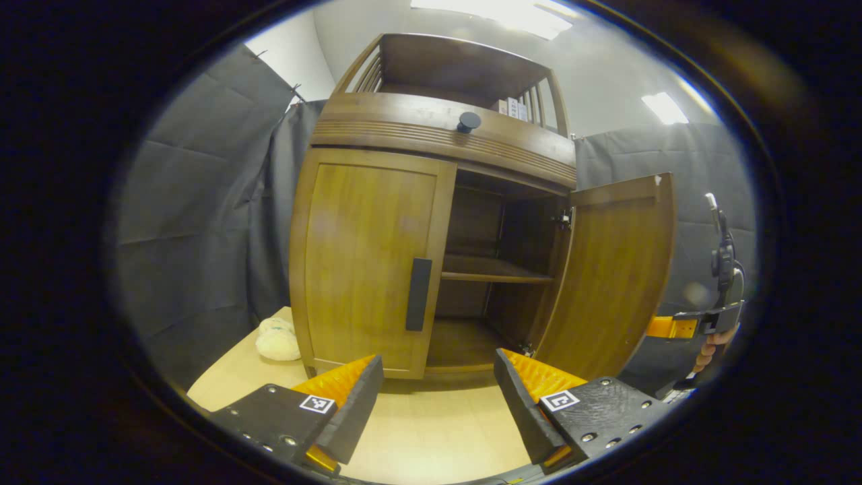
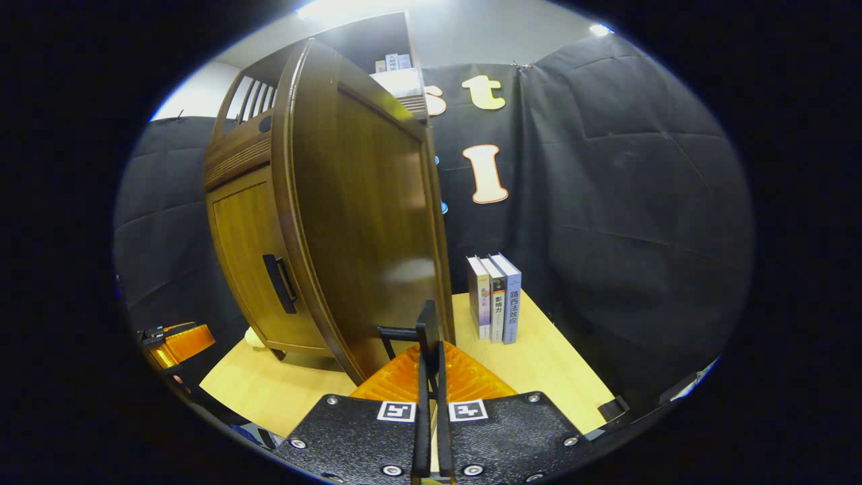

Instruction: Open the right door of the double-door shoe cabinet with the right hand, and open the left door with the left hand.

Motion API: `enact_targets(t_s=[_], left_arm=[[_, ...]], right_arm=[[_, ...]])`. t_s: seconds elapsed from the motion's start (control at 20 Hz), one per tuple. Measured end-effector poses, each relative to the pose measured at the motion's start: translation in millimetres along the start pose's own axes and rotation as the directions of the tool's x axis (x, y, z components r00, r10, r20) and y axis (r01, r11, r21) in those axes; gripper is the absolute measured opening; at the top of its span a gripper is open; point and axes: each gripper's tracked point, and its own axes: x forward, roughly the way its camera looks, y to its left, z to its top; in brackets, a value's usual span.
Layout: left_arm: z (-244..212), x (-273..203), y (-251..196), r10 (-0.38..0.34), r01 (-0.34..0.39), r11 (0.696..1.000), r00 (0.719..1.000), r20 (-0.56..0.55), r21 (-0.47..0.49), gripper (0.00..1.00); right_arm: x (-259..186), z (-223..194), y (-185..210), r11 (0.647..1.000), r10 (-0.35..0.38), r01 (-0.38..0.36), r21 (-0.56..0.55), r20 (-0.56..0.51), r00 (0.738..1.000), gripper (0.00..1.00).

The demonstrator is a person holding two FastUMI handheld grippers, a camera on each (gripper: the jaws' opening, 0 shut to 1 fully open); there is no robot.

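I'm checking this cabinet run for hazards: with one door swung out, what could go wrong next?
The right claw is clamped on the right door's handle; swinging the right door further could hit the books standing beside it. The left claw is open, short of the left door's handle, and could miss that slim bar.

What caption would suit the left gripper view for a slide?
Open left gripper faces the shoe cabinet: left door shut, right door swung open.
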Motion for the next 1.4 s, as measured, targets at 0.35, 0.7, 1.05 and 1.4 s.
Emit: enact_targets(t_s=[0.35,0.7,1.05,1.4], left_arm=[[10.7,20.6,-59.7,0.064,-0.064,0.997,0.998,0.019,-0.035,0.94],[6.3,5.2,-75.2,0.244,-0.243,0.97,0.969,0.032,-0.023,1.0],[18.3,23.9,-38.7,0.288,-0.288,0.958,0.956,0.05,-0.011,0.94],[34.5,117.8,11.1,0.2,-0.199,0.979,0.979,0.039,-0.036,0.95]], right_arm=[[1.6,5.7,-48.9,0.992,0.12,-0.121,-0.044,-0.017,0.993,0.04],[5.3,9.2,-62.3,0.97,0.238,-0.239,-0.045,-0.029,0.971,0.04],[-3.8,5.1,-63.0,0.97,0.231,-0.233,-0.073,-0.024,0.973,0.05],[-43.3,-10.6,-96.2,0.993,0.008,-0.011,-0.12,-0.023,1.0,0.78]])
